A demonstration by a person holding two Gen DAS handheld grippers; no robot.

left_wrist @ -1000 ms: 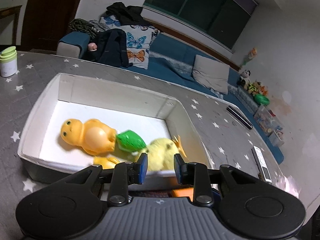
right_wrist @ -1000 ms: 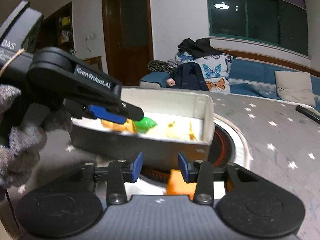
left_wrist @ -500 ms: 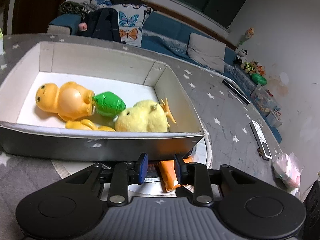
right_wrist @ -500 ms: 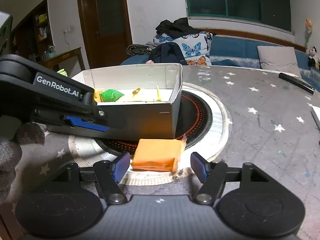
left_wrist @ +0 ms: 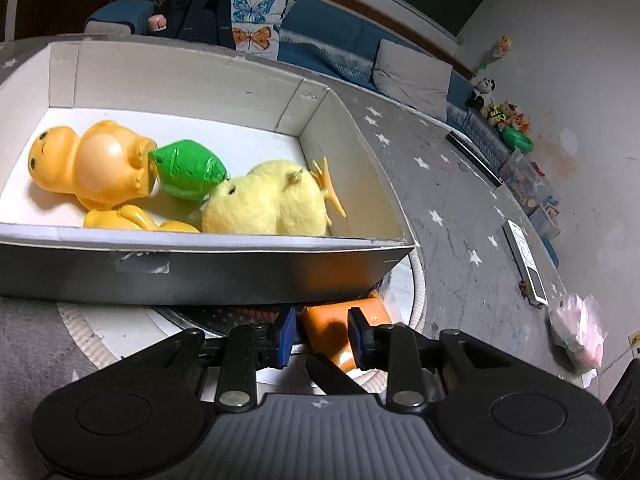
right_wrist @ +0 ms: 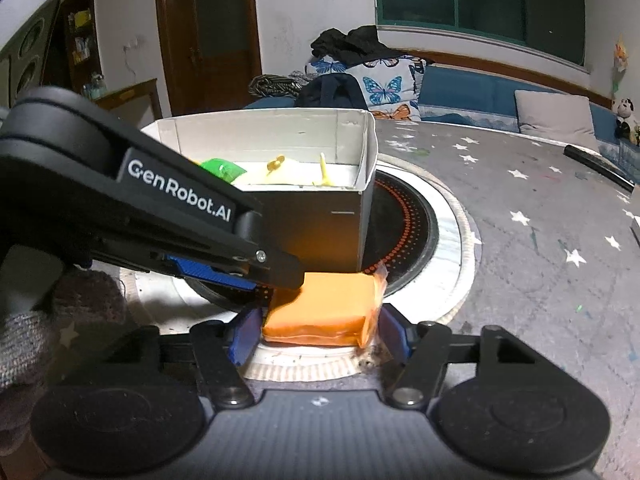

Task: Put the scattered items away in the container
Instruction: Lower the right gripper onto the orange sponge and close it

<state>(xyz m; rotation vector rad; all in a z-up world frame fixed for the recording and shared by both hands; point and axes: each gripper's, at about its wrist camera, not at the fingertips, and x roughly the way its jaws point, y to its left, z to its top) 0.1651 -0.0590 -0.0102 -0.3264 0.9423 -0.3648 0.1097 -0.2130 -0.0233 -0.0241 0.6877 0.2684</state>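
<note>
1. The orange pack lies outside the box, just before its near wall
2. Right gripper brackets the pack, jaws wide, barely touching
3. Left gripper, narrowly parted, crowds in; the two could collide, or the pack slip

Orange packet; white-lined grey box; yellow plush chick; star-patterned grey tablecloth.

An orange wrapped block is lying flat on the table just outside the white cardboard box. Inside the box, an orange duck toy, a green packet and a yellow plush chick are lying on their sides, touching.
</note>
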